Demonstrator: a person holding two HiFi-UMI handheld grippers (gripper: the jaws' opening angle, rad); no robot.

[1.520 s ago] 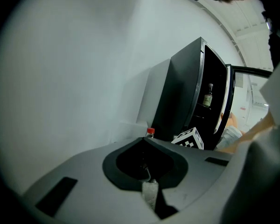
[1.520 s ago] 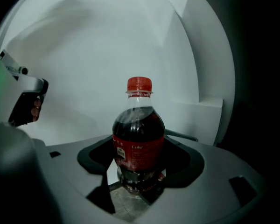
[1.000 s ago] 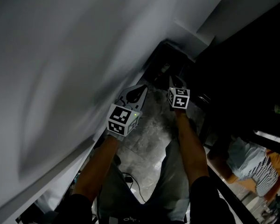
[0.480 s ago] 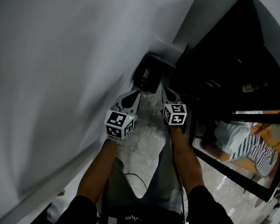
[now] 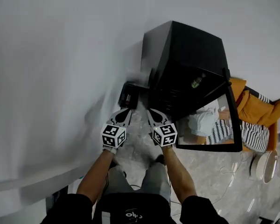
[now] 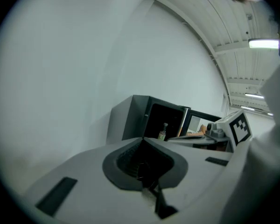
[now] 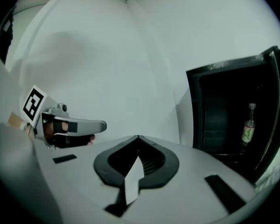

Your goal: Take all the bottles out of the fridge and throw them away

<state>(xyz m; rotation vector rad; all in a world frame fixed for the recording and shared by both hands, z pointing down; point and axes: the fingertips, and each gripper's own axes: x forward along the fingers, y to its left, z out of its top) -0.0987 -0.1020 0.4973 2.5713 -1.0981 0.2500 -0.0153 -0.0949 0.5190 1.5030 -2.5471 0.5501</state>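
Low in the centre of the head view, the bare left forearm [image 5: 95, 174] and right forearm [image 5: 178, 171] reach ahead in parallel. The left grey hand-held gripper [image 5: 126, 110] and the right grey hand-held gripper [image 5: 149, 110] lie side by side, apart, each with its jaws pressed together.

WALL: plain white wall [image 5: 60, 69], left and far | FLOOR: grey marbled floor [image 5: 210, 176], near right | FURNITURE: orange seat [image 5: 259, 108], far right | LIGHT: ceiling strip light [image 6: 263, 43], lit

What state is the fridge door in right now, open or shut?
Open. In the head view the glass door stands swung out from the black fridge, and a bottle stands exposed inside.
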